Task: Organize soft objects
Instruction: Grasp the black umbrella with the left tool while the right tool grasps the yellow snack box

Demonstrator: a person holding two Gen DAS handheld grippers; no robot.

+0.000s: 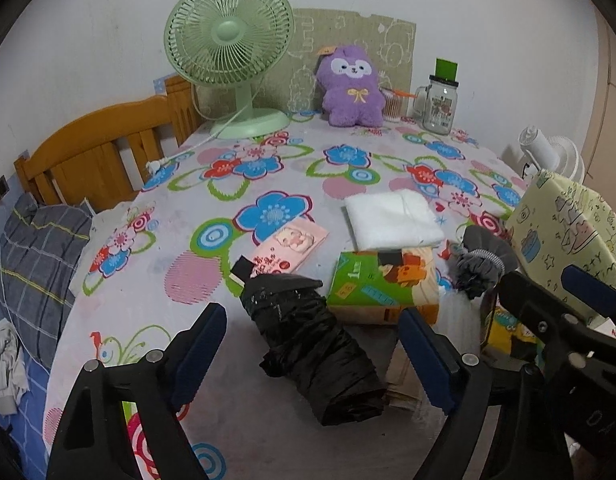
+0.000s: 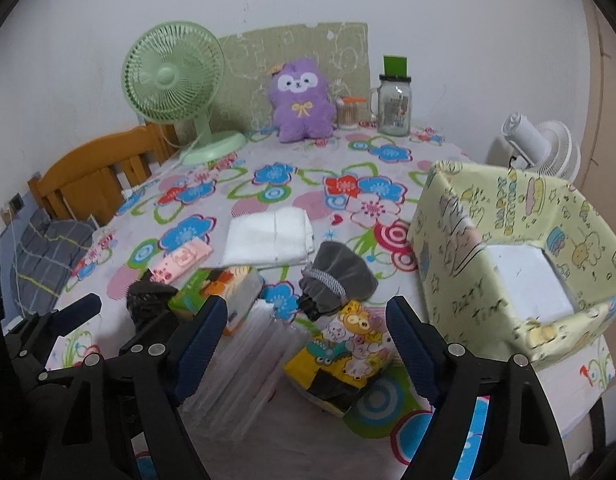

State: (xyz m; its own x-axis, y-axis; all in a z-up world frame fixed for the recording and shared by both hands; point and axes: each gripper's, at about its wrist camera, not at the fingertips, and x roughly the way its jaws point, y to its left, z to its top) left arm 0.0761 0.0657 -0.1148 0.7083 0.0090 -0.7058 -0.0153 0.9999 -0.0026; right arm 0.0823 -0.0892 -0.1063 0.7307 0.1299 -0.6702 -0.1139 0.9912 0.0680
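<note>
A folded black umbrella (image 1: 312, 344) lies on the floral table between the fingers of my open, empty left gripper (image 1: 314, 344). Behind it lie a green tissue pack (image 1: 382, 284), a pink packet (image 1: 291, 246), a white folded cloth (image 1: 392, 220) and a grey drawstring pouch (image 1: 482, 260). My right gripper (image 2: 308, 336) is open and empty above a yellow cartoon tissue pack (image 2: 344, 352) and a clear plastic packet (image 2: 243, 364). The pouch (image 2: 336, 276) and cloth (image 2: 267, 238) show there too. A purple plush (image 2: 299, 100) sits at the back. A yellow paper-covered box (image 2: 508, 248) stands open at the right.
A green fan (image 1: 227, 52), a glass jar (image 1: 440, 104) and a cotton swab holder (image 1: 394, 106) stand along the back wall. A white fan (image 2: 544, 148) is beyond the right table edge. A wooden bed frame (image 1: 95, 156) and pillow (image 1: 39, 248) are on the left.
</note>
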